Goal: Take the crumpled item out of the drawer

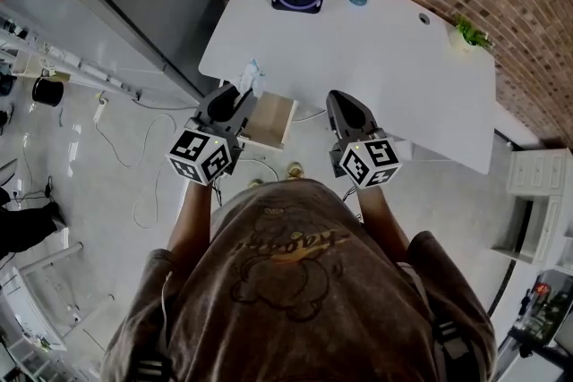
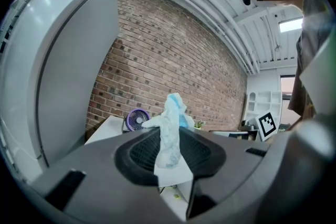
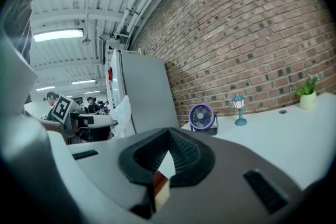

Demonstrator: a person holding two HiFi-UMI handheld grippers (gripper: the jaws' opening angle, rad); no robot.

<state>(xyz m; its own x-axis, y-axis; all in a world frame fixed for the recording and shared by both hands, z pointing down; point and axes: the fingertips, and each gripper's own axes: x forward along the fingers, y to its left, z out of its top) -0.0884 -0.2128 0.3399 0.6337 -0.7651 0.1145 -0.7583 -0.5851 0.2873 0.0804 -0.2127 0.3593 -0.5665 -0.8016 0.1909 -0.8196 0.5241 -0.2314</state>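
Pinching the crumpled item (image 2: pixel 172 113) in the left claw (image 1: pixel 242 98), narrow grip, long axis poking up to 12 o'clock, just off the 11 o'clock corner of the open drawer (image 1: pixel 271 123). Holding the right claw (image 3: pixel 168 136) pressed together on nothing at 3 o'clock, so probably a lefty-only move onto the surface (image 1: pixel 376 58) at 1 o'clock. Counting one crumpled item, one drawer, two claws.

The left forearm (image 1: pixel 195 215) and right forearm (image 1: pixel 383 212) reach forward from the torso. The left tool (image 1: pixel 242 96) sits at 11 o'clock and the right tool (image 1: pixel 340 98) at 1 o'clock. Both point toward 12, roughly level. The left tool's jaws pinch a crumpled tissue (image 1: pixel 252 78). The right tool's jaws meet on nothing.
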